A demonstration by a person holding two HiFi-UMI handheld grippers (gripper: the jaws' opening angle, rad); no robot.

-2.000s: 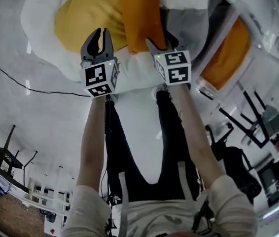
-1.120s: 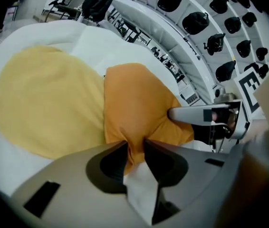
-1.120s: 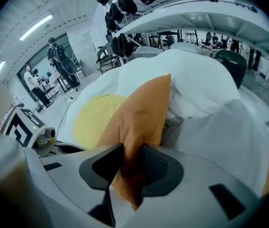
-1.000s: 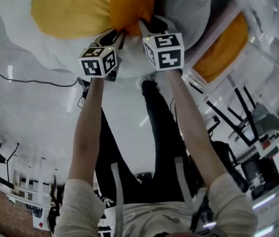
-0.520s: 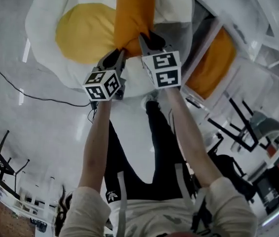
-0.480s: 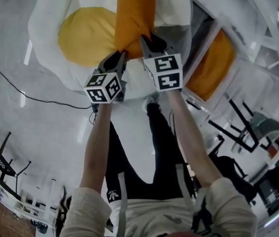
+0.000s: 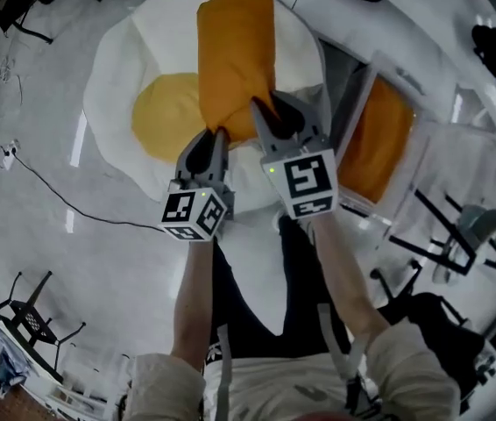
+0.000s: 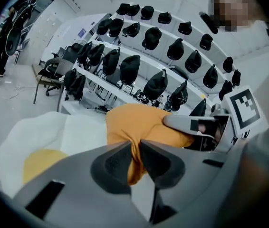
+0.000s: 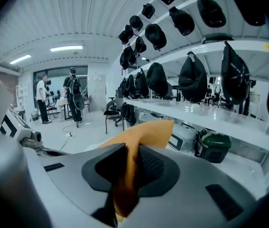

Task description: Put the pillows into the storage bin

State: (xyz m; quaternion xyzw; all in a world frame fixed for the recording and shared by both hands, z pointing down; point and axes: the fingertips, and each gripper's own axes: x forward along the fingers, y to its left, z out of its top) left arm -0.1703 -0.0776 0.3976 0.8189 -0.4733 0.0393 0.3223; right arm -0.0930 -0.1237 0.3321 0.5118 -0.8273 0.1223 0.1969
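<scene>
The left claw (image 7: 217,139) is clamping the near edge of the orange pillow (image 7: 235,51). Its jaws have just been closing, and in the left gripper view the left claw (image 8: 135,148) is pinching a fold of the orange cloth (image 8: 139,122) between its dark pads. The right claw (image 7: 265,112) is gripping the same edge just to the right of it. Its jaws have also just been closing, and the right gripper view shows the right claw (image 9: 130,151) pressing on the cloth (image 9: 144,132).

Each claw is carrying a marker cube, the left one (image 7: 195,216) and the right one (image 7: 305,182), both showing black-and-white square patterns rather than words.

In the head view, the orange pillow is stretching away from the claws and covering part of an egg-shaped pillow (image 7: 165,117), white with a yellow yolk, which is lying on the floor (image 7: 46,147) under and to the left of the orange pillow. To the right of the orange pillow, the storage bin (image 7: 357,108) is holding a second orange pillow (image 7: 378,139). A thin cable (image 7: 55,196) is trailing over the floor well to the left of the orange pillow.

Beyond the orange pillow, the gripper views are showing shelves of black bags (image 8: 156,84) and a blue sign (image 8: 81,32) too small to read.
</scene>
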